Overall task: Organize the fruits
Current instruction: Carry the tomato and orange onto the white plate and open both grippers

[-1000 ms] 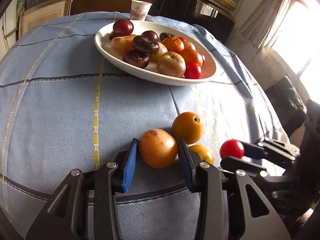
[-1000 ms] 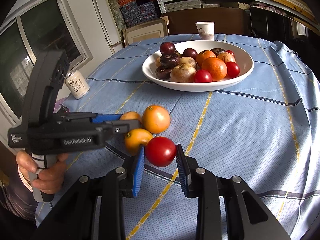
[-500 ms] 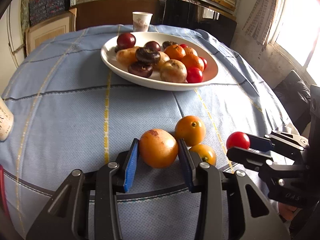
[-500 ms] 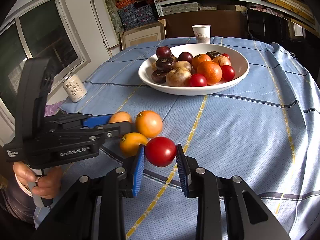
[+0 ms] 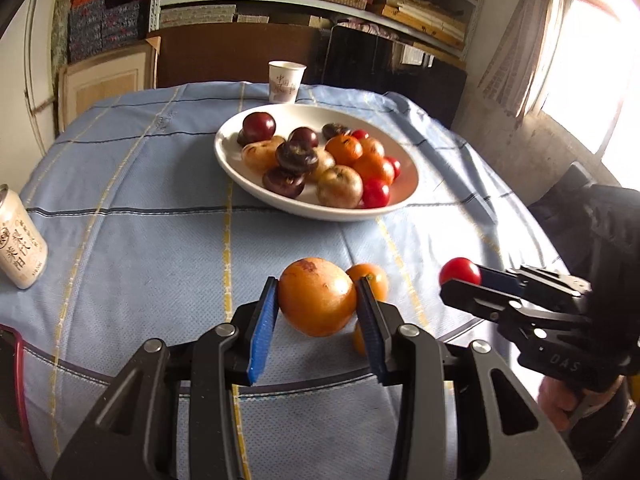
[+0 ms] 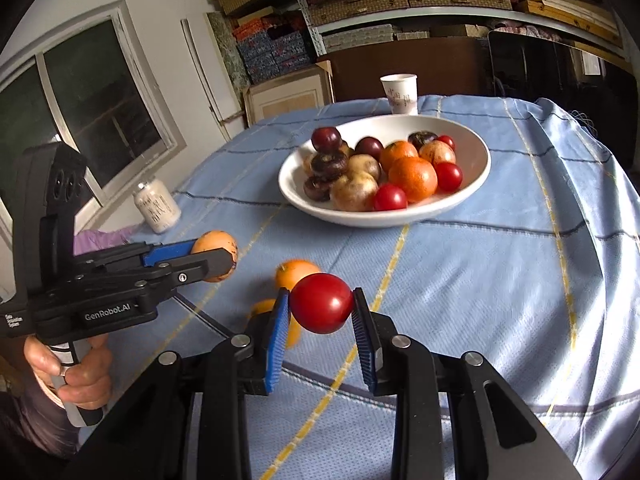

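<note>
"GenRobot.AI" is printed in white on the side of the left claw (image 6: pixel 224 258), at the left of the right wrist view. "DAS" is embossed on the body of the right claw (image 5: pixel 460 280). Characters on the can (image 5: pixel 18 240) and the paper cup (image 5: pixel 285 82) cannot be read.
</note>
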`<action>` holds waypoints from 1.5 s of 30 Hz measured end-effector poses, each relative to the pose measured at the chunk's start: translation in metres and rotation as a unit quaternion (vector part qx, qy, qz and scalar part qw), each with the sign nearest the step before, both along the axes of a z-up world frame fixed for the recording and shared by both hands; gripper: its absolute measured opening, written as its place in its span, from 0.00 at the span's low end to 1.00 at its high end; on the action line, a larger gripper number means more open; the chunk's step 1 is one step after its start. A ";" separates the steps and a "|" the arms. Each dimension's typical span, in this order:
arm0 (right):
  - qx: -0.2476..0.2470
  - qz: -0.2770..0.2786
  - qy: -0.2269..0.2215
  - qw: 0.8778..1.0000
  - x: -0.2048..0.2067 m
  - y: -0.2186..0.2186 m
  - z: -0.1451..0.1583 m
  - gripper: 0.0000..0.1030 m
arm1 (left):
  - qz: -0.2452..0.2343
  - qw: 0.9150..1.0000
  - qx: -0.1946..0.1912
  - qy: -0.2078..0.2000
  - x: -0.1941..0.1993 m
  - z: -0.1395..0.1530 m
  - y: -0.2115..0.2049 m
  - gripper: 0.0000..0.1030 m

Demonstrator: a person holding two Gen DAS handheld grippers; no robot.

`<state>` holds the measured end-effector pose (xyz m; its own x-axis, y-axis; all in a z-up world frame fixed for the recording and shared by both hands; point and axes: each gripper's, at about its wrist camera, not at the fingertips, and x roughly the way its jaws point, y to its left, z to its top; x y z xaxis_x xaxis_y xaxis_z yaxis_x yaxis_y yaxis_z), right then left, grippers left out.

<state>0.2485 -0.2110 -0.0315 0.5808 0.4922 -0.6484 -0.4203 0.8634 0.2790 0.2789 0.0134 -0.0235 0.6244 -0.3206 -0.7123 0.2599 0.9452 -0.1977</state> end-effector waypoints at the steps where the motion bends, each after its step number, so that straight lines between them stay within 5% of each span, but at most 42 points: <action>1: 0.000 0.000 -0.001 1.000 0.003 0.000 0.003 0.31 | -0.001 1.000 0.001 -0.002 0.002 0.003 0.001 0.37; 15: 0.000 -0.062 -0.057 0.996 0.098 -0.001 0.032 0.30 | 0.023 0.999 0.028 -0.039 0.100 0.038 -0.010 0.37; 25: 0.012 -0.115 -0.031 0.993 0.176 -0.008 0.011 0.30 | 0.031 0.998 0.040 -0.031 0.189 0.019 -0.030 0.37; 39: 0.014 -0.124 -0.019 0.992 0.210 0.000 0.002 0.31 | 0.033 0.997 0.053 -0.037 0.216 0.010 -0.042 0.38; 40: 0.014 -0.125 -0.019 0.992 0.211 0.000 0.002 0.31 | 0.037 0.997 0.052 -0.031 0.217 0.010 -0.041 0.41; 41: 0.014 -0.126 -0.017 0.992 0.212 0.000 0.002 0.31 | 0.042 0.997 0.052 -0.028 0.217 0.011 -0.039 0.61; 43: 0.014 -0.129 -0.014 0.991 0.213 -0.001 0.002 0.32 | 0.061 0.996 0.052 -0.049 0.211 0.017 -0.035 0.78; 45: 0.016 -0.136 -0.015 0.990 0.213 -0.004 0.003 0.35 | 0.061 0.994 0.056 -0.068 0.202 0.026 -0.033 0.78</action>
<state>0.4619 -0.2145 -0.0280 0.7143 0.3342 -0.6148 -0.1812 0.9370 0.2988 0.4811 -0.0196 0.0026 0.7472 -0.1597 -0.6451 0.1589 0.9855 -0.0600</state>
